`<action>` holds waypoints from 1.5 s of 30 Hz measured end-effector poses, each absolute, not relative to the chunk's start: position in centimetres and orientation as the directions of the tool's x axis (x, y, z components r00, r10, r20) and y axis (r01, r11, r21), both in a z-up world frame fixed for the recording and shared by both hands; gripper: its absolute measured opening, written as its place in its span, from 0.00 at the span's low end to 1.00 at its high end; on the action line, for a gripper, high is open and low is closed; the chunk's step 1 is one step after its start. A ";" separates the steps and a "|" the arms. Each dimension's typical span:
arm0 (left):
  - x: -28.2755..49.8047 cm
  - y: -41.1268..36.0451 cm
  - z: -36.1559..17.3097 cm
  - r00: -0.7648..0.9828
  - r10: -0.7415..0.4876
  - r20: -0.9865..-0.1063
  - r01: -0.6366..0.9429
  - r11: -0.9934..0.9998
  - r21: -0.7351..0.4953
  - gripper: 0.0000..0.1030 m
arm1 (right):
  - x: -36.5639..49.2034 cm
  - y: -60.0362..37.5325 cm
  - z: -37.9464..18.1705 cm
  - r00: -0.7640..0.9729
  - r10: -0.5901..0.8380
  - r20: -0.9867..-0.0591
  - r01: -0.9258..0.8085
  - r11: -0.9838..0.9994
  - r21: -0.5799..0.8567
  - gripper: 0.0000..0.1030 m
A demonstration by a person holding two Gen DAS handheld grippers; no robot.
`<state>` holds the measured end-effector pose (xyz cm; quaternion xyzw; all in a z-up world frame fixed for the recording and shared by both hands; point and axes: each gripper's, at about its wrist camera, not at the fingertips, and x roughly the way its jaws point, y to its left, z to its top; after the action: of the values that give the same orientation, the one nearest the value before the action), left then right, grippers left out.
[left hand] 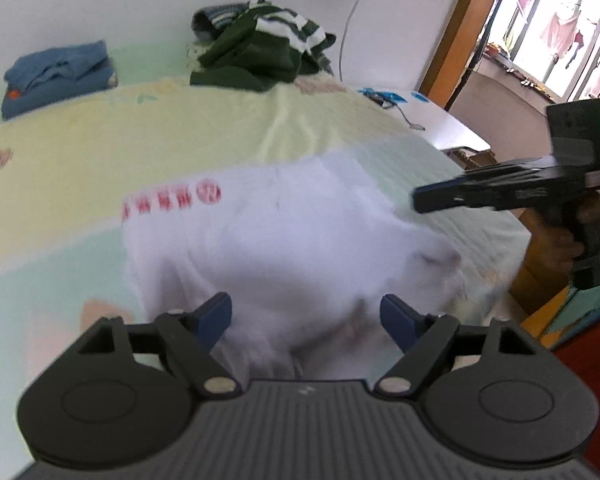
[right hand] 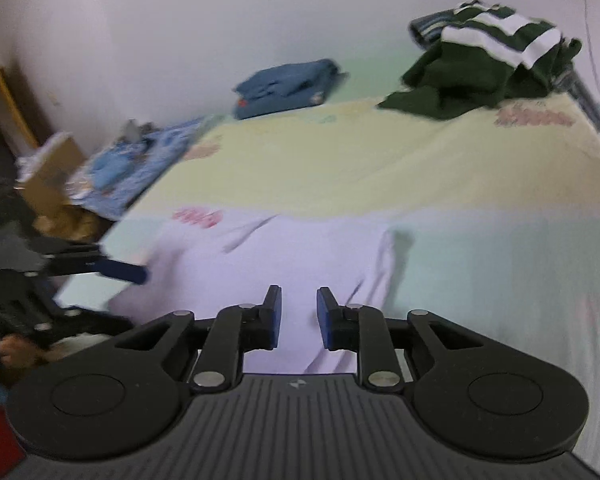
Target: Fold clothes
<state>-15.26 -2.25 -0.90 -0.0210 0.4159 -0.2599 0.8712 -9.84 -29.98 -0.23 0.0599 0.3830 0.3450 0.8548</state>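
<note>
A white T-shirt [left hand: 284, 240] with red print lies partly folded on the bed's near part; it also shows in the right wrist view [right hand: 276, 252]. My left gripper [left hand: 306, 314] is open wide just above the shirt's near edge, holding nothing. My right gripper [right hand: 299, 312] is open with a narrower gap above the shirt's near edge, empty. In the left wrist view the right gripper [left hand: 420, 200] hangs over the shirt's right side. In the right wrist view the left gripper's fingers [right hand: 124, 272] sit at the shirt's left edge.
A pale yellow and green bed sheet [left hand: 180, 136] covers the bed. A folded blue garment [left hand: 56, 76] and a heap of dark green striped clothes [left hand: 260, 56] lie at the far side by the wall. A cardboard box [right hand: 52, 184] stands left of the bed.
</note>
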 end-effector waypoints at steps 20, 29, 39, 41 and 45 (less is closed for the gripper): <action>-18.1 -4.6 -2.2 0.538 -0.398 -0.743 0.415 0.892 -0.177 0.89 | -12.5 -29.3 0.1 0.480 0.664 -0.573 -0.645 0.710 0.283 0.35; -18.1 -4.5 -2.7 0.499 -0.415 -0.761 0.508 0.851 -0.131 0.91 | -14.0 -28.6 -3.1 0.435 0.609 -0.663 -0.785 0.617 0.052 0.09; -18.9 -4.0 2.2 0.475 -0.571 -0.670 0.558 0.784 -0.273 0.85 | -15.1 -26.1 0.1 0.412 0.635 -0.653 -0.733 0.657 0.177 0.14; -18.6 -5.2 0.9 0.432 -0.582 -0.689 0.591 0.760 -0.271 0.85 | -15.3 -24.8 -0.7 0.408 0.617 -0.673 -0.731 0.662 0.164 0.14; -18.2 -6.0 -1.9 0.369 -0.573 -0.731 0.610 0.743 -0.275 0.83 | -15.2 -24.4 -2.0 0.426 0.565 -0.706 -0.717 0.687 0.117 0.14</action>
<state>-18.18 -6.01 -1.92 0.0211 0.4331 -0.3577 0.8271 -15.20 -24.42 -1.99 -0.1014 0.3751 0.3822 0.8384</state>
